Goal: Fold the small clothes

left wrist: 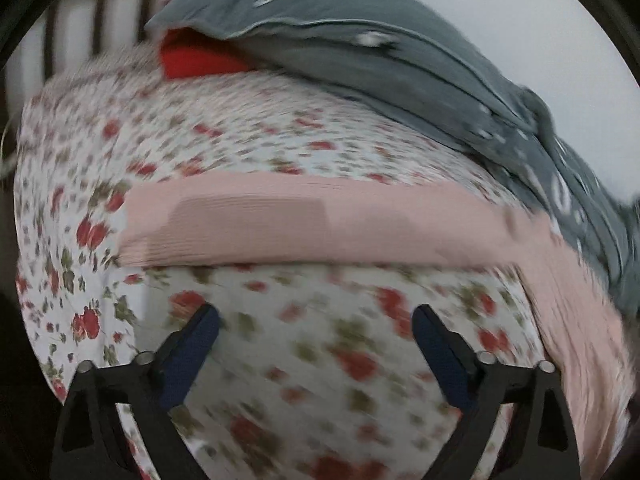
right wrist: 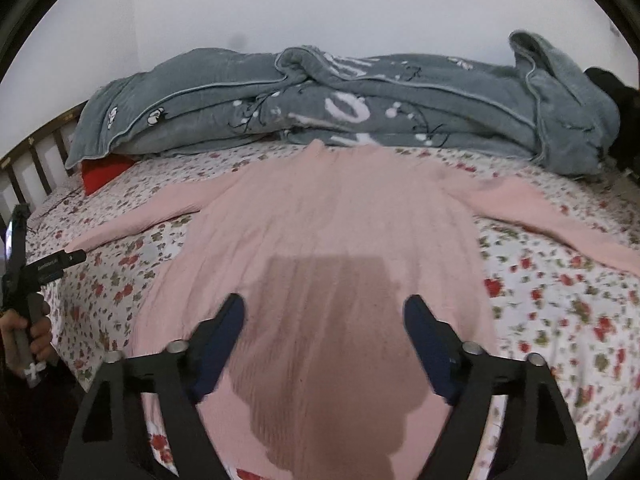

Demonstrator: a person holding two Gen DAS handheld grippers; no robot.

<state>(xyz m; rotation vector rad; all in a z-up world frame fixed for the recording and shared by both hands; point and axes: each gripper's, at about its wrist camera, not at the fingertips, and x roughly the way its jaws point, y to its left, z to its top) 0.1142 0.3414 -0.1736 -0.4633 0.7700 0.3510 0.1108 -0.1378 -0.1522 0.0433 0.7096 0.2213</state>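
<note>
Right gripper (right wrist: 322,316): jaws spread wide, nothing between them, no contact seen. It hangs over the body of the pink top (right wrist: 320,216), casting a shadow on the cloth. That top lies flat on the floral sheet (right wrist: 560,312), both sleeves spread outward, collar toward the grey blanket (right wrist: 360,112) heaped along the far wall.

Left gripper (left wrist: 316,320): jaws likewise wide, empty, above bare sheet (left wrist: 312,360). One sleeve of the top (left wrist: 280,220) lies just beyond its fingertips, apart from them.

A hand (right wrist: 38,332) at the right view's left edge grips the left tool's handle. A red item (right wrist: 104,170) is mostly hidden beneath the blanket. Left view is heavily motion-blurred; sheet pattern and blanket (left wrist: 400,68) detail are indistinct. The top's hem is cut off behind the right gripper.
</note>
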